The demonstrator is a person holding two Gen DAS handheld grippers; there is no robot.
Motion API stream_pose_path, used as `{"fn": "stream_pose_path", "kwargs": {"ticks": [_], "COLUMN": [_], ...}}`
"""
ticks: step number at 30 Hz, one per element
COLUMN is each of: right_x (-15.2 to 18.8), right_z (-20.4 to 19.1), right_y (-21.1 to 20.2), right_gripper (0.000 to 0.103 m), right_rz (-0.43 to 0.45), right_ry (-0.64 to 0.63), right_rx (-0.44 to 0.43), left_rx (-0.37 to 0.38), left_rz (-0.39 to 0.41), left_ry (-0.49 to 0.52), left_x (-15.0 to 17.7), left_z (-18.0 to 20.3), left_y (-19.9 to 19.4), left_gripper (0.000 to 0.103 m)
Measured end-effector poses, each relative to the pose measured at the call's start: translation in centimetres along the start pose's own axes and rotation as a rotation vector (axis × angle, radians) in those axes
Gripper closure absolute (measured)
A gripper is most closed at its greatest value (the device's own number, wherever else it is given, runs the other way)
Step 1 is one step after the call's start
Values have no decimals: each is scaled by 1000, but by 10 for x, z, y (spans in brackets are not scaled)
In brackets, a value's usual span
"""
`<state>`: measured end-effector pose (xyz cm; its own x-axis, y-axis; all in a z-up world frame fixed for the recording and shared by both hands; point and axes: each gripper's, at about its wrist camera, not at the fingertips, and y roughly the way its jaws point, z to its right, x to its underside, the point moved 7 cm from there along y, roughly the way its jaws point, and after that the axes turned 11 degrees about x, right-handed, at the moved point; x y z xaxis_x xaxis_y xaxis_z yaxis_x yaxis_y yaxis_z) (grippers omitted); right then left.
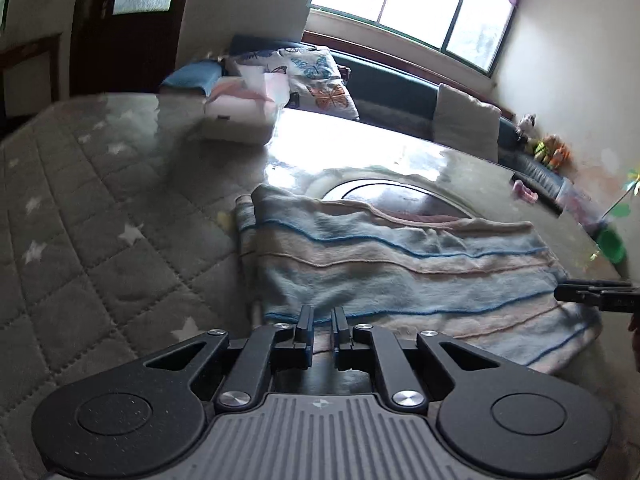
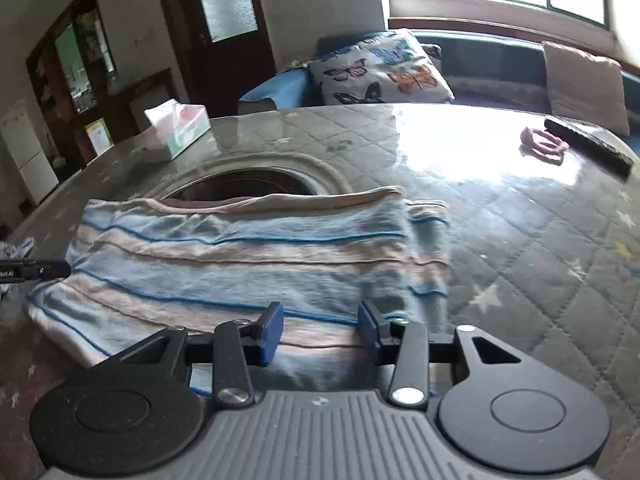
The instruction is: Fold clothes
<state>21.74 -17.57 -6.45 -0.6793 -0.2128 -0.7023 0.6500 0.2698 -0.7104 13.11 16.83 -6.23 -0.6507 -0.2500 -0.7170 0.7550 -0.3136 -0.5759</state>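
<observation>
A folded garment [image 1: 400, 264] with blue and beige stripes lies flat on the quilted, glass-covered table [image 1: 100, 200]. My left gripper [image 1: 323, 314] hovers at the garment's near left edge. Its jaws are nearly together with a narrow gap, and the cloth below looks undisturbed. In the right wrist view its tip [image 2: 66, 269] reaches the left edge of the garment [image 2: 240, 256]. My right gripper [image 2: 320, 312] stands open over the garment's near edge with nothing pinched between its blue pads. Its fingers [image 1: 576, 292] enter the left wrist view from the right.
A tissue box [image 2: 178, 130] stands at the table's far left. A pink item [image 2: 542, 142] and a dark remote [image 2: 588, 144] lie far right. A round dark inset [image 2: 248, 184] sits behind the garment. A butterfly cushion [image 2: 380, 68] rests on the sofa beyond.
</observation>
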Motion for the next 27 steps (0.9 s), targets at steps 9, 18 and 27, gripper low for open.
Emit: {"fn": "stream_pose_path", "kwargs": {"ticks": [9, 18, 27], "right_x": [-28, -34, -33], "right_z": [0, 16, -10], "right_y": [29, 45, 20], "right_gripper": [62, 65, 64], "right_rz": [26, 30, 55], "right_ry": [-2, 43, -32], "right_rx": [28, 47, 52], "left_rx": [-11, -35, -70], "left_rz": [51, 37, 43], "left_ry": [39, 1, 24], "left_x": [-44, -54, -45], "left_z": [-4, -35, -21], "left_y": [21, 43, 9], "left_gripper": [93, 93, 82]}}
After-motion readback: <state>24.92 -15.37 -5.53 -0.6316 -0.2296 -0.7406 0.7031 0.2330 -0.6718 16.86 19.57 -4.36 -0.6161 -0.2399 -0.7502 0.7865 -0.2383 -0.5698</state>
